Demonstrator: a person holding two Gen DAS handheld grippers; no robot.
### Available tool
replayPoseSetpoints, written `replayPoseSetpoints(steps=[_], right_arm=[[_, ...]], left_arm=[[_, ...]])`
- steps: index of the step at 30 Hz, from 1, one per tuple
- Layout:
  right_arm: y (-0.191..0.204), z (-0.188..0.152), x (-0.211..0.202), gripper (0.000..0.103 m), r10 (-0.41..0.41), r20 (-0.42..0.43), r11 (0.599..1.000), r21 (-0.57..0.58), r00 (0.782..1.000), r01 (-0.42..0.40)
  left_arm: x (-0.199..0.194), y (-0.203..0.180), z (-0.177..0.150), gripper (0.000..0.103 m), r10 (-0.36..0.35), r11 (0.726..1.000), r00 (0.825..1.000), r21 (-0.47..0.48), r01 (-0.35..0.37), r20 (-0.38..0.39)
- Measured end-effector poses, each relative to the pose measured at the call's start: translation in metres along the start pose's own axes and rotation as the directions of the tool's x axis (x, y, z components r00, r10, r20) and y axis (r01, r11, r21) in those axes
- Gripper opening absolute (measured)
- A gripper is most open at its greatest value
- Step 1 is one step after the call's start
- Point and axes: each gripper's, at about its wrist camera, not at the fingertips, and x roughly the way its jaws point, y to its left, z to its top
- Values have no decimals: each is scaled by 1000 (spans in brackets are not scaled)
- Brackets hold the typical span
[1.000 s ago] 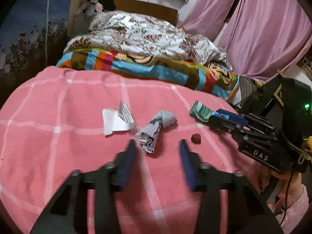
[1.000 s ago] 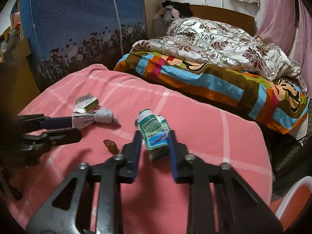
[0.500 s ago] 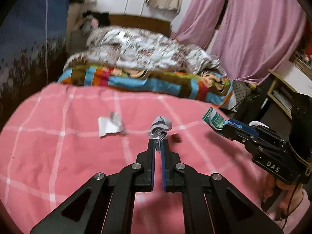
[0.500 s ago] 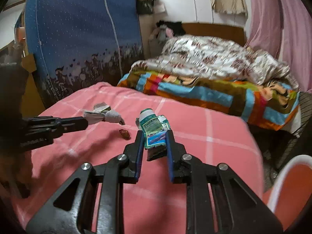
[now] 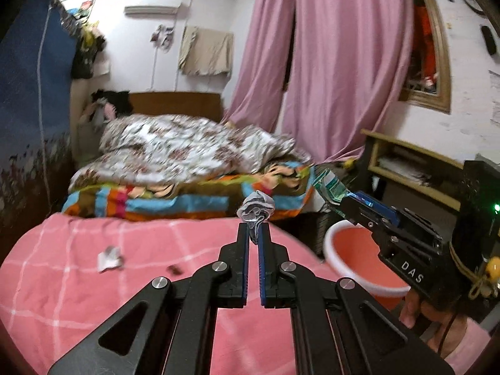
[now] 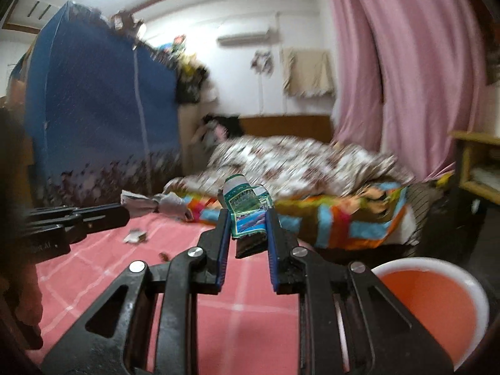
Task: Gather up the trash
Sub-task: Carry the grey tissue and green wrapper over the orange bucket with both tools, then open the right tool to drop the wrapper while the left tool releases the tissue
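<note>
My left gripper (image 5: 253,234) is shut on a crumpled grey-white paper wad (image 5: 256,210), lifted above the pink checked blanket (image 5: 125,281). My right gripper (image 6: 247,218) is shut on a flattened green and blue wrapper (image 6: 247,209), also raised off the blanket. In the left wrist view the right gripper (image 5: 340,203) reaches in from the right with the wrapper (image 5: 328,186) above an orange bin with a white rim (image 5: 350,250). In the right wrist view the left gripper (image 6: 125,212) comes in from the left holding the paper wad (image 6: 170,203). A white paper scrap (image 5: 108,258) and a small brown bit (image 5: 175,269) still lie on the blanket.
The orange bin (image 6: 431,306) stands off the blanket's right edge. Beyond the blanket lies a bed with a striped cover (image 5: 193,200) and a floral quilt (image 5: 187,153). Pink curtains (image 5: 343,62) hang behind, a blue wardrobe (image 6: 93,109) stands left, a wooden shelf (image 5: 406,168) right.
My left gripper closed on the paper wad and lifted it off the blanket. Both grippers rose and swung right with their trash, bringing the orange bin into view.
</note>
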Motion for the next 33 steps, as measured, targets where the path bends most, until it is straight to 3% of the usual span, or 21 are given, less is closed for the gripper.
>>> replayPoseSetpoints(steps=[6, 13, 23, 33], right_arm=[[-26, 4, -45, 3, -130, 109, 992, 11, 986, 130], [-61, 0, -65, 3, -238, 112, 971, 40, 965, 235], [-102, -12, -81, 3, -345, 62, 936, 92, 936, 339], [-143, -31, -71, 3, -393, -86, 905, 140, 915, 402]], left_arm=[[11, -41, 13, 3, -69, 997, 997, 43, 68, 24], [39, -87, 15, 3, -163, 984, 987, 72, 163, -8], [74, -135, 5, 3, -271, 957, 961, 91, 275, -63], [115, -157, -13, 3, -311, 944, 935, 59, 325, -172]])
